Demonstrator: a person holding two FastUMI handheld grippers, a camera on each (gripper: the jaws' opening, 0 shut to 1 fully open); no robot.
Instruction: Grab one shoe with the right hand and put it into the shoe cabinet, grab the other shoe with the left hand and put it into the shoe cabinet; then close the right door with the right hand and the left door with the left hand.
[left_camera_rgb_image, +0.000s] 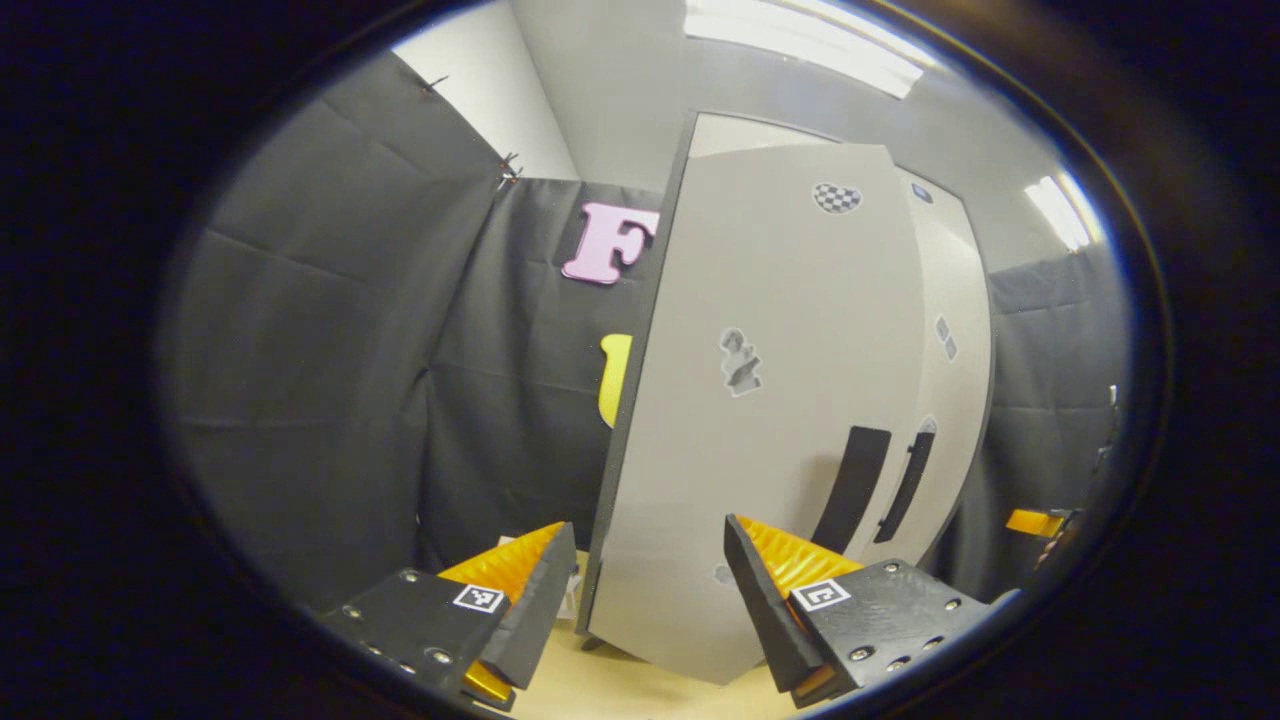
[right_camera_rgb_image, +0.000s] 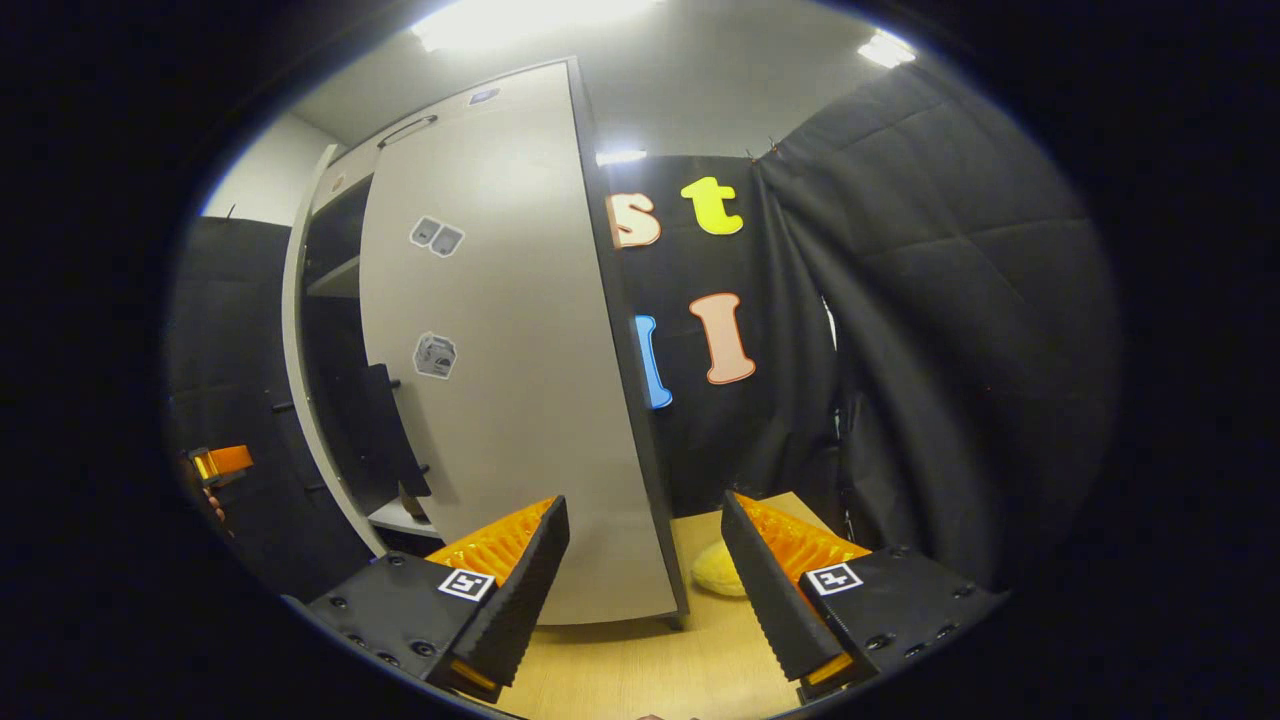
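On the wooden floor (right_camera_rgb_image: 620, 670) in front of the shoe cabinet (right_camera_rgb_image: 330, 300), both my grippers were at the door stage. My left gripper (left_camera_rgb_image: 650, 590) had its fingers spread wide with nothing between the pads; the left door's (left_camera_rgb_image: 760, 400) outer edge stood upright in the gap, not pinched as far as I could tell. That door looked swung nearly shut, its dark handle (left_camera_rgb_image: 850, 490) close beside the matching handle (left_camera_rgb_image: 905, 490) on the other door.

My right gripper (right_camera_rgb_image: 645, 570) was also spread and empty, with the right door's (right_camera_rgb_image: 500, 350) free edge just past its fingertips. From this angle the right door looked partly open: a dark gap with a shelf (right_camera_rgb_image: 335, 280) showed to its left. I could not tell whether contact was made.

Shoes: neither gripper carried one. A small brownish shape sat low inside the cabinet (right_camera_rgb_image: 408, 495), maybe a shoe, too small to say. I judged the shoe placing done and the door closing left, right door first.

Doors were flat, smooth, matte grey panels with thin dark edges and small stickers (right_camera_rgb_image: 435, 355); they should slide under a push, not need gripping. A soft-looking yellow lump (right_camera_rgb_image: 718, 572) lay on the floor behind the right door. The finger pads were ribbed.
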